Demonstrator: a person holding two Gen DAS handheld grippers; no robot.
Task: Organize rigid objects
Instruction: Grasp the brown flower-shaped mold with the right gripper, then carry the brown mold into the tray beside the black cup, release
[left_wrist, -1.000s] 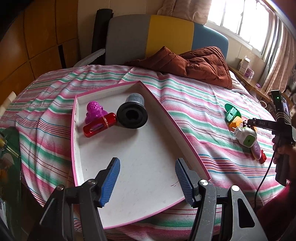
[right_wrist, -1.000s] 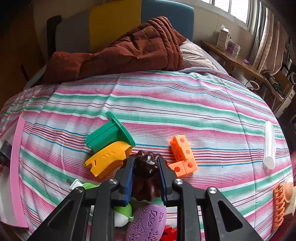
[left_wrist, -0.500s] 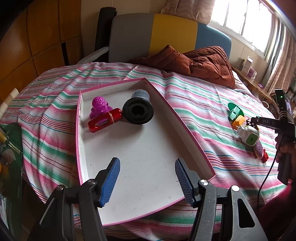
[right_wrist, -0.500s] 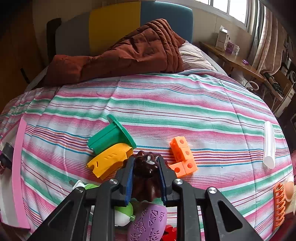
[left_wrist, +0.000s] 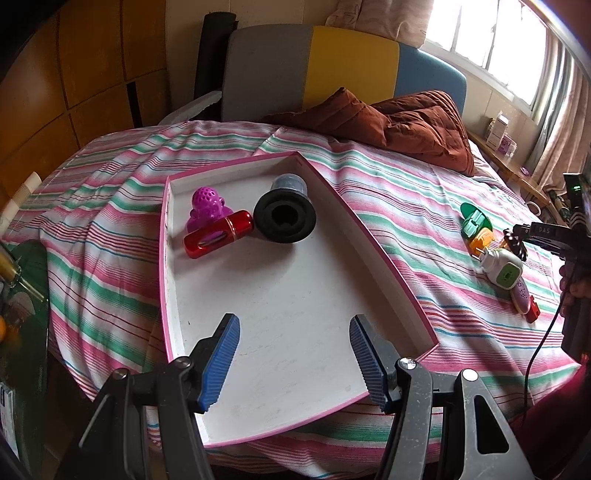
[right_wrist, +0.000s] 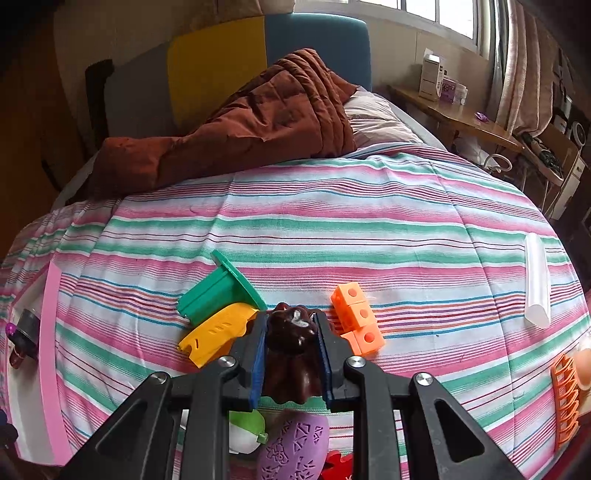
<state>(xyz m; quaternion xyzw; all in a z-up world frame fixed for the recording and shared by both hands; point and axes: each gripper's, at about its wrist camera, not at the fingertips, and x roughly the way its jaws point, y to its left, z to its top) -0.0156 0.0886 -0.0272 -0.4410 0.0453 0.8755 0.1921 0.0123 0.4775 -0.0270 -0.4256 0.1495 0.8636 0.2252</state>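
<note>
Right gripper (right_wrist: 290, 345): blue pads pinched tight on a dark brown fluted mould (right_wrist: 291, 350), held just above the striped bedspread (right_wrist: 332, 221). Mould sits upright between the pads, its glossy top poking past the fingertips.

Just left of the mould: a yellow curved piece (right_wrist: 218, 332), with a green flanged piece (right_wrist: 219, 290) touching it on the far side. Just right: an orange block chain (right_wrist: 356, 319), bent in an L. Below the gripper, near edge of view: a purple patterned oval (right_wrist: 295, 446), a white-and-green plug-like device (right_wrist: 245, 430), and a scrap of something red, too cut off to identify. Far right: a white tube (right_wrist: 536, 280) lying alone, and an orange comb-like clip (right_wrist: 565, 398) at the edge.

Left gripper (left_wrist: 294, 354): fingers spread wide, holding nothing, hovering over the near end of a white tray with pink rim (left_wrist: 388, 266). In the tray's far end, grouped close: a purple perforated toy (left_wrist: 207, 206), a red cylinder (left_wrist: 219, 238) lying against it, and a black flanged cup (left_wrist: 285, 218) on its side just right of those. Near half of the tray floor is bare.

Brown quilt (right_wrist: 240, 136) bunched at the far end of the bed.
</note>
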